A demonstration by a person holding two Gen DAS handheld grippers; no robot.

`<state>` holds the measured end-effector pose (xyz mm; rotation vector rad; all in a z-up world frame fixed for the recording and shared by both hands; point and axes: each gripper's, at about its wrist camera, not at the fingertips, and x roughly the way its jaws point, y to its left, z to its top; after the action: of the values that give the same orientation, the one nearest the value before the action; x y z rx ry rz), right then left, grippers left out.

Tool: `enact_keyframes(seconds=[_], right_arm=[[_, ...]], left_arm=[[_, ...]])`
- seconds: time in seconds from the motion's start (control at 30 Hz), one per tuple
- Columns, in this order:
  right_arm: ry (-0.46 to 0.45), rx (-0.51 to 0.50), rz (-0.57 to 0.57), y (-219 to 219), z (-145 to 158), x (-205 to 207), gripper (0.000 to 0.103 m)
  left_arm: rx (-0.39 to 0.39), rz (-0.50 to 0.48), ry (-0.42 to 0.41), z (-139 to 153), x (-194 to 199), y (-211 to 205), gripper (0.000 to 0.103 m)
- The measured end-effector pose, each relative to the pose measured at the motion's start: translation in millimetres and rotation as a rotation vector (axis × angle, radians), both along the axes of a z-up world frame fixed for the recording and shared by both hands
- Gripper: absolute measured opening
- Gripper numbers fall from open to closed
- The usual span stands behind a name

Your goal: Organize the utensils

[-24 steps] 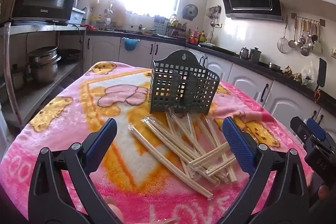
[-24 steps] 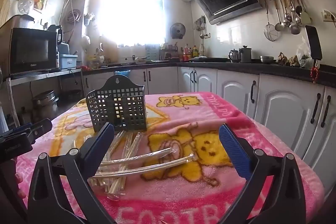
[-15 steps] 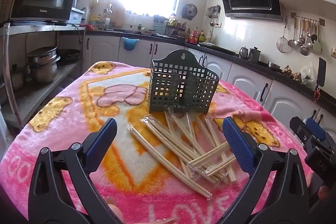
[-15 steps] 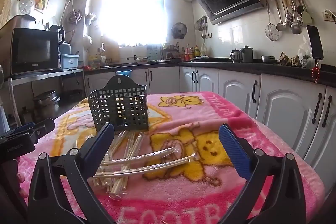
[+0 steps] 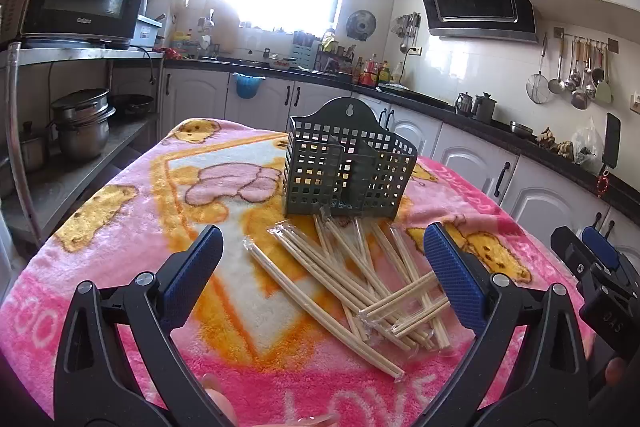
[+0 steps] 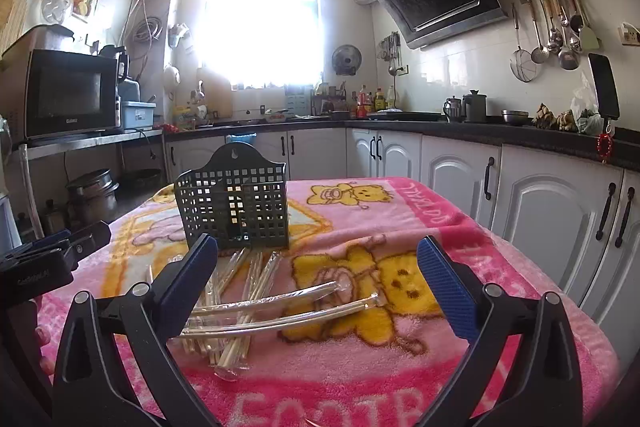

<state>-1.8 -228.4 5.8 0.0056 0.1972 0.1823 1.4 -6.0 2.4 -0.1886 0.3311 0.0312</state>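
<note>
Lying ahead of the open left tool (image 5: 324, 271), chopsticks (image 5: 352, 275) touch the basket (image 5: 344, 171).

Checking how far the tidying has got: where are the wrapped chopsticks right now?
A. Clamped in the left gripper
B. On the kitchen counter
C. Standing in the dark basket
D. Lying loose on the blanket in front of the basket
D: the chopsticks lie scattered on the pink blanket in front of the basket, which has none in it; both grippers are open and hold nothing.
</note>
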Motion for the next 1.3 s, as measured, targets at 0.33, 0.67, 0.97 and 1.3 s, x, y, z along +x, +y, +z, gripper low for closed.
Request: enact_keyframes(seconds=[0.33, 0.67, 0.97, 1.3], right_arm=[[-0.001, -0.002, 0.001, 1.0, -0.3, -0.8, 0.097], [0.008, 0.006, 0.001, 1.4, -2.0, 0.2, 0.097], [0.007, 0.012, -0.003, 1.1, -2.7, 0.9, 0.097], [0.006, 0.003, 0.021, 1.7, 1.9, 6.0, 0.097]], left_arm=[[-0.004, -0.003, -0.004, 0.1, -1.6, 3.4, 0.093], [-0.007, -0.004, -0.005, -0.6, -1.3, 4.8, 0.093], [-0.007, -0.001, -0.004, -0.6, -1.4, 4.5, 0.093], [-0.013, 0.005, 0.001, -1.8, -0.5, 6.7, 0.093]])
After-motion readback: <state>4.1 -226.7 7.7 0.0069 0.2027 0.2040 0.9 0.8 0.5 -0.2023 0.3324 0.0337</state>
